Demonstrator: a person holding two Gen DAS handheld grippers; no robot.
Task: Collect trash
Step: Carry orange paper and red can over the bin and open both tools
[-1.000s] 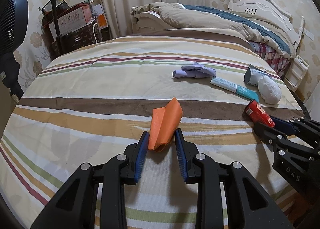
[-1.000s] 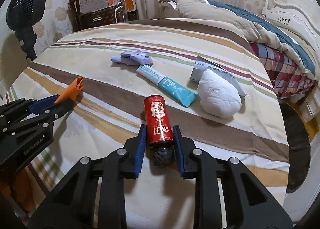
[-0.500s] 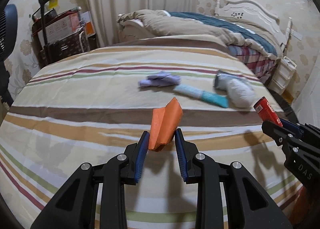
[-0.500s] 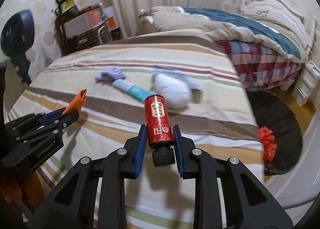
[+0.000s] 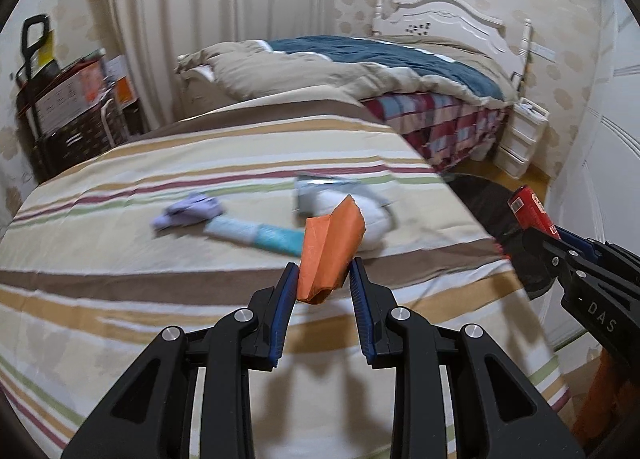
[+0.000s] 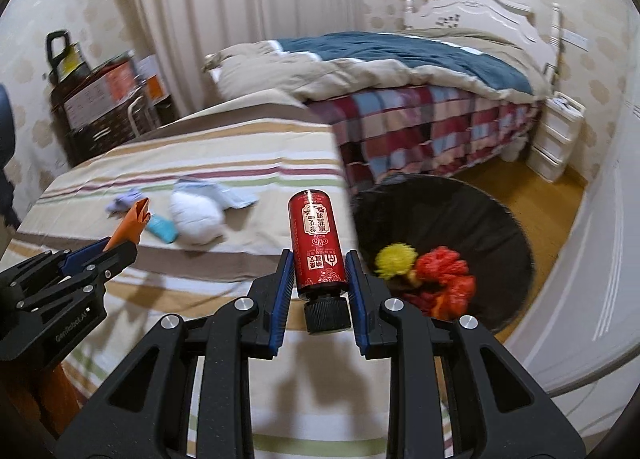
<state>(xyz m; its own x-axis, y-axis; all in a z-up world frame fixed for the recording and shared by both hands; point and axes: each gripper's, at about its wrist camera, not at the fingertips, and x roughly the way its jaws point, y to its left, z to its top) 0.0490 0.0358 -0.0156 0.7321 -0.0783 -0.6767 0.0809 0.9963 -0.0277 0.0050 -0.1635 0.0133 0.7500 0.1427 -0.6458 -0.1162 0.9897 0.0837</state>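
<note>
Both grippers tilt downward over the near end of the striped bed (image 5: 200,163), side by side and each carrying a piece of trash.

The left gripper (image 5: 324,275) is clenched on a folded orange paper (image 5: 330,251); the paper stands up between the blue pads and leans to the right, its lower corner poking out below them. The right gripper (image 6: 318,275) grasps a red bottle (image 6: 318,243) by its lower body, black cap toward the camera, the printed label facing up and the bottle's far end pointing away over the bed's right edge.

Each camera catches the other tool at its border: the left view shows the right gripper (image 5: 536,235) at the right edge with the red bottle (image 5: 530,209) sticking out of it, and the right view shows the left gripper (image 6: 120,249) at the left edge with the orange paper (image 6: 134,219) rising from it.

Still lying on the bed — blurred in both views — are a crumpled purple scrap (image 5: 188,213), a teal and white tube (image 5: 260,235) just right of it, and a white bundle (image 6: 196,215) resting on a pale packet (image 6: 228,195).

Only the right view looks into the black bin (image 6: 480,219) on the floor to the right of the bed, with red (image 6: 444,271) and yellow (image 6: 394,261) crumpled pieces inside — the left view shows just a dark sliver of it. Farther off stands a second bed with a tan and blue quilt (image 6: 400,55) and a white headboard (image 5: 444,15).
</note>
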